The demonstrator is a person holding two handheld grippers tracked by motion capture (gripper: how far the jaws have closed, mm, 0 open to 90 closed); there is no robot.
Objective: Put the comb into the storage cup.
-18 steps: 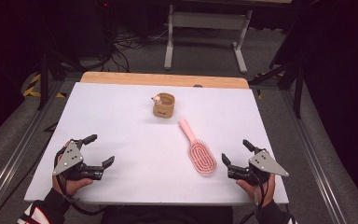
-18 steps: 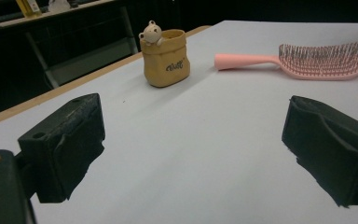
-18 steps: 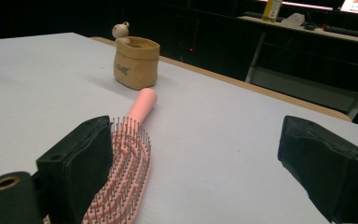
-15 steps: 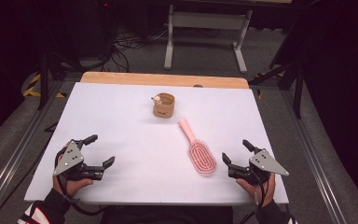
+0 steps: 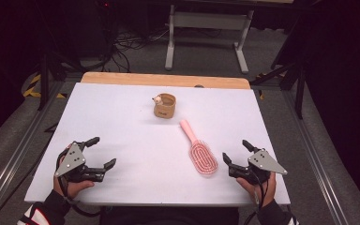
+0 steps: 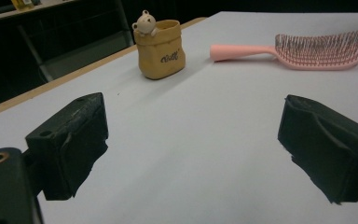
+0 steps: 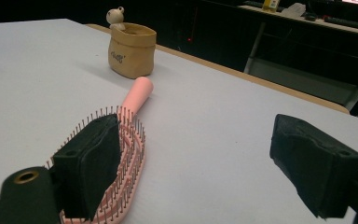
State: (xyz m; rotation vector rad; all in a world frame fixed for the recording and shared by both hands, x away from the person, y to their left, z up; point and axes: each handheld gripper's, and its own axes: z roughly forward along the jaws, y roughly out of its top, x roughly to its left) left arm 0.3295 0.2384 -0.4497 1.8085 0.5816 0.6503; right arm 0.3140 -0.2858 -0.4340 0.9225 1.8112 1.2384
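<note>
While both hands rest at the near edge of the bench (image 5: 122,122), each gripper has its jaws spread wide with nothing between them. The left gripper (image 5: 101,152) sits at the near left of the white bench top, held by the left hand (image 5: 70,185), jaws pointing toward the middle of the surface. The right gripper (image 5: 236,152) sits at the near right, held by the right hand (image 5: 255,185), jaws pointing inward and slightly away from the person.

A pink hairbrush (image 5: 198,149) lies flat on the bench, bristles up, just beside the right gripper; its handle points toward the far side. In the right gripper view, the brush head (image 7: 121,154) lies partly behind one jaw, outside the gap. A small tan pouch-shaped holder (image 5: 164,106) stands upright beyond the handle tip, near it but apart, with a small bear figure (image 5: 157,99) on its rim. In the left gripper view, the holder (image 6: 161,49) and hairbrush (image 6: 307,51) are well ahead of the jaws.
</note>
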